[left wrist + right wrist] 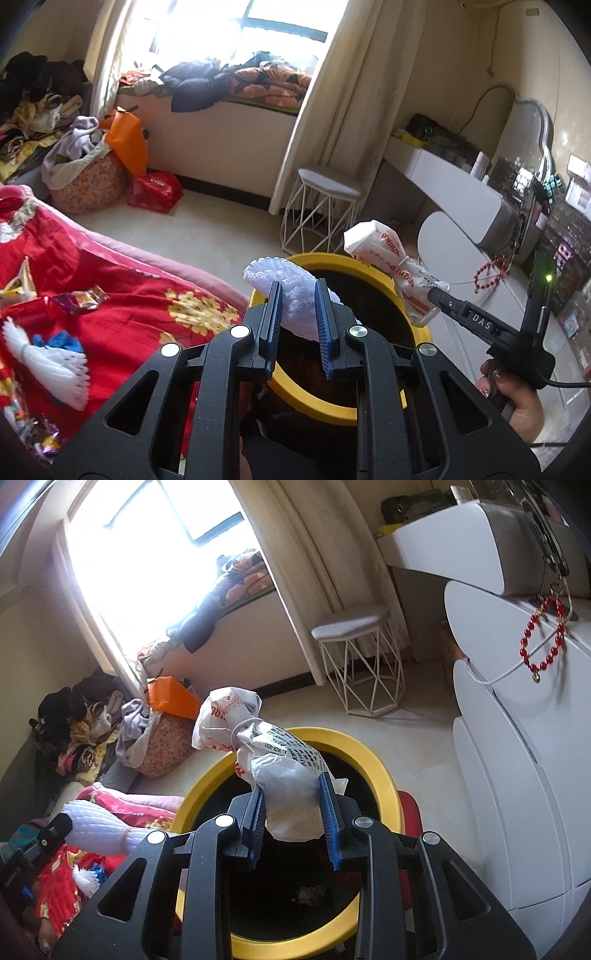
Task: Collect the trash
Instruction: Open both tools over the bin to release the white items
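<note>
The left hand-held gripper (298,317) pinches a white foam-net sleeve (291,295) between its blue ribbed pads over the round yellow-rimmed trash bin with a dark inside (419,325). Across the bin, the right hand-held gripper (434,293) clamps a crumpled white plastic bag with red print (391,258), held over the far rim (a hand grips its black handle at lower right). On the red flowered bedspread (122,295) to the left lie another white foam net (48,363) and colourful candy wrappers (79,301).
</note>
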A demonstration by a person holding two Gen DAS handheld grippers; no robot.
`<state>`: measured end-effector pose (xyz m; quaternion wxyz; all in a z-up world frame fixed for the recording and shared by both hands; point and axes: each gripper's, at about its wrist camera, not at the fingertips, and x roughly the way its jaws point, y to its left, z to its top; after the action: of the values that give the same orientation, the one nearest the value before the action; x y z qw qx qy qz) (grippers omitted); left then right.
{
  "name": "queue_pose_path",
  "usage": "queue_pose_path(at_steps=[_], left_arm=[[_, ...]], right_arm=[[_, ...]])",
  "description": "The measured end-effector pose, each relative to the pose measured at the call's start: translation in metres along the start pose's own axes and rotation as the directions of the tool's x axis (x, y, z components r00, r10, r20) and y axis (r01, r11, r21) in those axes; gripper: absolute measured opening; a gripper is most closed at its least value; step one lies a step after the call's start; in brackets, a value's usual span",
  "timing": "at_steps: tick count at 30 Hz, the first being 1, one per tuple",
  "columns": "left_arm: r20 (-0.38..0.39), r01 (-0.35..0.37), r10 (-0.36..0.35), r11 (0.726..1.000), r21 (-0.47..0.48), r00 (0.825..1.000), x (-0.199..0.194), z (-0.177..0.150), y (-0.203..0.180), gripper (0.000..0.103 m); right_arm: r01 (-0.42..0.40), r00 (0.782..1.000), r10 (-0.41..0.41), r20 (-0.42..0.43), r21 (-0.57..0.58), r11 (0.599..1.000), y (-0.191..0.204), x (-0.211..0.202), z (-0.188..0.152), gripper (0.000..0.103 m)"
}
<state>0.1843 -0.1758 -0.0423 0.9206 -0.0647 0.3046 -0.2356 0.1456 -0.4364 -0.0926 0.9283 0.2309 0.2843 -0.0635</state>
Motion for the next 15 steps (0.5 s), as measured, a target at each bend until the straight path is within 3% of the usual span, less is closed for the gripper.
queue_pose_path(at_steps=[4,7,8,9,10,11,13,15], left_arm=[[-0.028,0.000,0.000,1.000,0.008,1.000,0.013,-0.005,-0.004,0.013],[-0.059,0.035,-0.035,0.999,0.008,0.998,0.025,-0.008,-0.006,0.015],[-0.076,0.053,-0.053,0.999,-0.003,0.996,0.028,-0.009,-0.005,0.025],[-0.081,0.052,-0.053,0.999,-0.012,0.995,0.030,-0.010,-0.004,0.050],[-0.082,0.039,-0.041,0.999,-0.024,0.996,0.031,-0.011,-0.001,0.060],[-0.081,0.031,-0.034,0.999,-0.036,0.996,0.030,-0.012,0.002,0.068],[-0.083,0.025,-0.030,0.998,-0.054,0.996,0.028,-0.013,0.006,0.071],[-0.083,0.007,-0.012,0.997,-0.071,0.996,0.024,-0.013,0.010,0.086]], right_arm=[[0.009,1.000,-0.008,-0.029,0.023,1.000,-0.003,0.007,0.000,0.026],[-0.001,0.997,0.005,-0.079,0.054,0.999,-0.007,0.015,-0.005,0.033],[0.006,0.996,0.000,-0.085,0.070,0.998,-0.010,0.016,-0.006,0.038],[0.007,0.996,0.000,-0.085,0.077,0.997,-0.011,0.017,-0.006,0.044],[0.010,0.996,-0.003,-0.084,0.083,0.996,-0.012,0.017,-0.007,0.047],[0.015,0.997,-0.008,-0.080,0.088,0.996,-0.013,0.016,-0.007,0.051],[0.021,0.997,-0.015,-0.069,0.086,0.996,-0.013,0.015,-0.006,0.055],[0.029,0.998,-0.026,-0.056,0.070,0.997,-0.009,0.012,-0.006,0.060]])
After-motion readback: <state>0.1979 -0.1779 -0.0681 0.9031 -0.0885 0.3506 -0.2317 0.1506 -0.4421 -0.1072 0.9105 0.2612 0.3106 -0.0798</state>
